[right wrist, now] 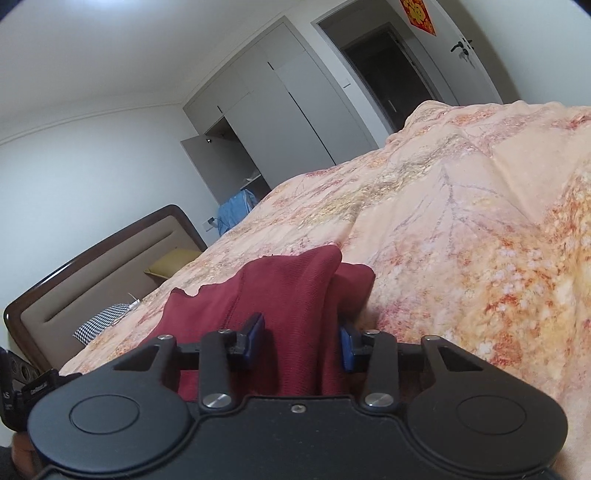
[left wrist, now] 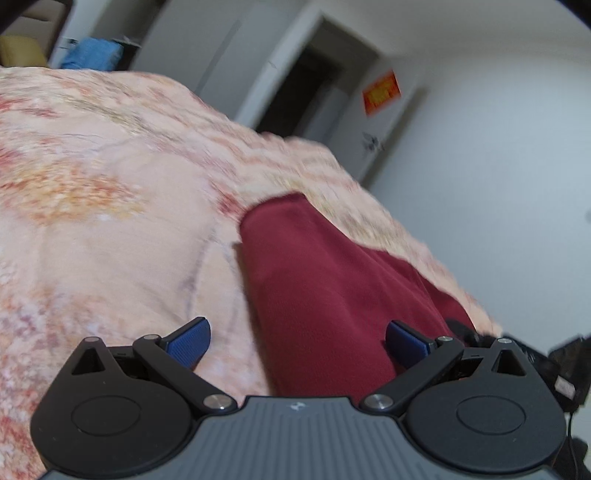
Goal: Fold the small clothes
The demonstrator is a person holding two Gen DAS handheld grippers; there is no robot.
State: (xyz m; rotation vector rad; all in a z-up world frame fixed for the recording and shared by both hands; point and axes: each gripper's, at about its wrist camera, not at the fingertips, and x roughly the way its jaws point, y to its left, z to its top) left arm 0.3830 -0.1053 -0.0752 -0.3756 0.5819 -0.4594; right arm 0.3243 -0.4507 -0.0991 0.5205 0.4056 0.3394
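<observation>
The dark red garment (right wrist: 284,295) lies bunched low in the frame on the floral bedspread (right wrist: 461,229), its far hem rumpled. The right tool (right wrist: 303,341) stands narrow around a raised fold; contact is unclear. The left tool (left wrist: 297,343) gapes wide over it. Bare bedspread stretches beyond toward the upper right.

One dark red garment (right wrist: 288,295), one floral bedspread (right wrist: 461,221), two tools: left (left wrist: 297,341), right (right wrist: 303,343).

Nothing readable from where I'm standing.
A red and gold paper sign (right wrist: 418,14) is hanging on the white door (right wrist: 465,70), its character showing too blurred to make out.
</observation>
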